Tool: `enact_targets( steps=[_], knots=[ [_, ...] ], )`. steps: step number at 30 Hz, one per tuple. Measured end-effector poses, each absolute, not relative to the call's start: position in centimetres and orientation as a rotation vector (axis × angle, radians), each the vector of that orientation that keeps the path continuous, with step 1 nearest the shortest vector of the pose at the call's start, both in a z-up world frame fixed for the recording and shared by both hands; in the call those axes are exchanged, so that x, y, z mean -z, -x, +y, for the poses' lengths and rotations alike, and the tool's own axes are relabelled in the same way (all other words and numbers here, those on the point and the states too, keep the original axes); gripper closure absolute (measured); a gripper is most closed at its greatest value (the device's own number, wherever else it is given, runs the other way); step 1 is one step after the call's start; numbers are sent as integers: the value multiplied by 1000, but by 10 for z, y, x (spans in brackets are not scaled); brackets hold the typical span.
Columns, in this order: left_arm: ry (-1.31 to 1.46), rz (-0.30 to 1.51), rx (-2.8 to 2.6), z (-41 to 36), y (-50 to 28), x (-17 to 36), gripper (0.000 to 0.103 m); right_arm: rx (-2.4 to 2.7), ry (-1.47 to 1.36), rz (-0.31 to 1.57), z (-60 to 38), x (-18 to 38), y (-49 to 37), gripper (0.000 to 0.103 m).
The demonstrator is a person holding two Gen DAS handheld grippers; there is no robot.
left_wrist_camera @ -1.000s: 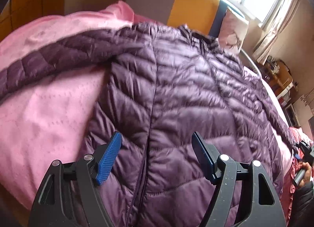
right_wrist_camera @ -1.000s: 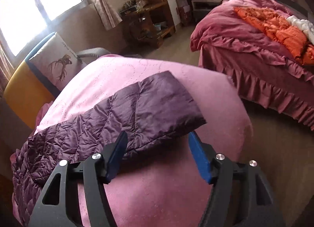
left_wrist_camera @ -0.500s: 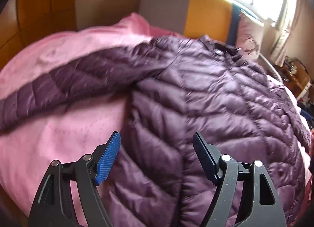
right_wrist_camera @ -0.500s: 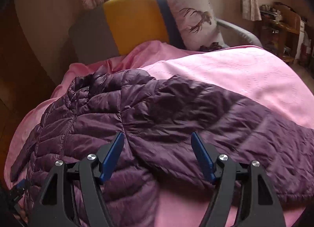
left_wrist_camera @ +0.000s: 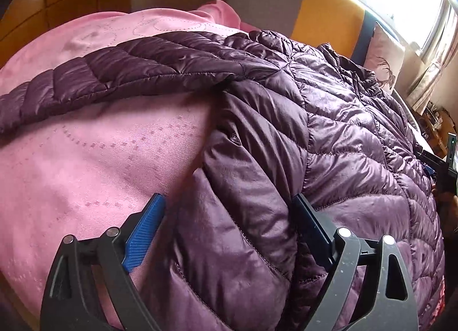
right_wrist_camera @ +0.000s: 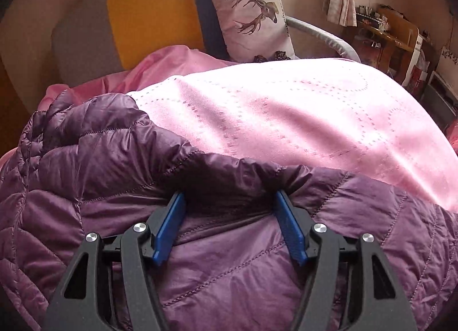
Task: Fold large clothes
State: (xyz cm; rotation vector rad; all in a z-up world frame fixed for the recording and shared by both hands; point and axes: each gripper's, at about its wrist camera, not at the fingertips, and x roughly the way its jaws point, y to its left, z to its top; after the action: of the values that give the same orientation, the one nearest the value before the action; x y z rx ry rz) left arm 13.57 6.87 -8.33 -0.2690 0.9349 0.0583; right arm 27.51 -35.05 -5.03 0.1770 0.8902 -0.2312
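I see the purple quilted jacket (left_wrist_camera: 329, 136) lying spread on the pink bedspread (left_wrist_camera: 94, 153), one sleeve (left_wrist_camera: 120, 73) stretched out to the left across the cover. My left gripper (left_wrist_camera: 229, 228) hangs low over the jacket's side edge; its fingers (left_wrist_camera: 146, 228) are spreading wider, with a puffy fold between them but not pinched. My right gripper (right_wrist_camera: 230, 225) sits on the other sleeve (right_wrist_camera: 257, 216), its fingers (right_wrist_camera: 171, 225) apart and pushed into the padding on either side of a raised ridge, not clamped on it. Behind the bed stand a grey and yellow headboard (right_wrist_camera: 148, 16) and a deer-print pillow (right_wrist_camera: 249, 13). Wooden furniture (right_wrist_camera: 383, 36) crowds the far right corner.
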Motion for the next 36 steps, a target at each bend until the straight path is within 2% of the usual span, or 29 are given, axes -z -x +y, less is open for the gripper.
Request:
enact_targets(
  steps=[3, 8, 12, 16, 20, 30, 33, 36],
  knots=[
    [282, 934, -72, 74, -126, 72, 14, 146, -133, 810, -331, 24, -243, 28],
    [275, 926, -116, 90, -95, 56, 14, -252, -78, 856, -265, 14, -179, 27],
    [244, 971, -123, 94, -79, 62, 25, -501, -64, 918, -209, 23, -118, 29],
    [189, 997, -135, 91, -62, 69, 26, -562, -13, 940, -181, 37, -57, 28],
    [157, 1009, -124, 89, -53, 73, 28, -521, -10, 925, -190, 48, -20, 28],
    [131, 1036, -83, 91, -36, 75, 34, -426, 93, 959, -214, 44, 7, 28],
    [143, 1030, -78, 96, -33, 70, 34, -379, -51, 974, -246, 28, -2, 29],
    [179, 990, -59, 101, -32, 56, 32, -177, -339, 886, -322, 10, -5, 27]
  ],
)
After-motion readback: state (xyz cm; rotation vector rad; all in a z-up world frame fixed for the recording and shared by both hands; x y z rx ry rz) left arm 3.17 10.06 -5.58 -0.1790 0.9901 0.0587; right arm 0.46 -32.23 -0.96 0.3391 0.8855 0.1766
